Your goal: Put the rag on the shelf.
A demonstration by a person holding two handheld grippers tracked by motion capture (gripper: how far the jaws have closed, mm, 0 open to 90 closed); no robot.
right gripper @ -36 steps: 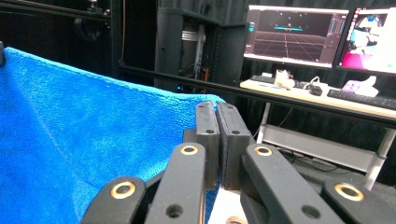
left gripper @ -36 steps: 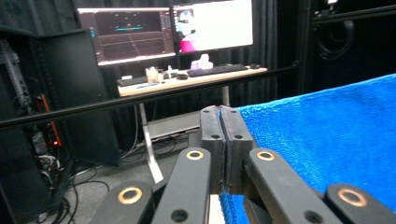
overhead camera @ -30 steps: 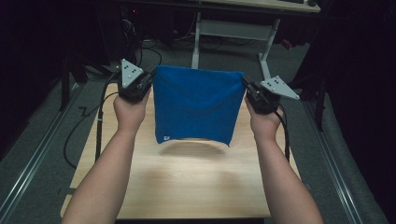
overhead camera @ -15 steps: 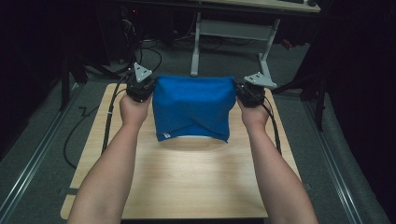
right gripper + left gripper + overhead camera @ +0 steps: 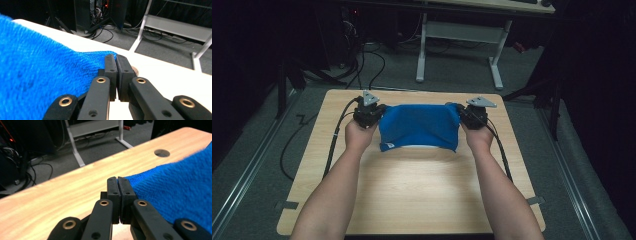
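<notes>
A blue towel is stretched between both grippers over the far half of the wooden table, its lower part folded under with a white label at the front edge. My left gripper is shut on the towel's left corner; in the left gripper view the jaws pinch the blue cloth low over the tabletop. My right gripper is shut on the right corner; the right gripper view has the closed jaws clamped on the towel's edge.
Cables trail from both grippers along the table's sides. A round hole is cut in the tabletop near its far edge. A white desk frame and tangled cables stand on the floor beyond the table.
Both grippers have moved forward and down toward the table's far edge, carrying the towel from hanging upright to draped low over the table.
</notes>
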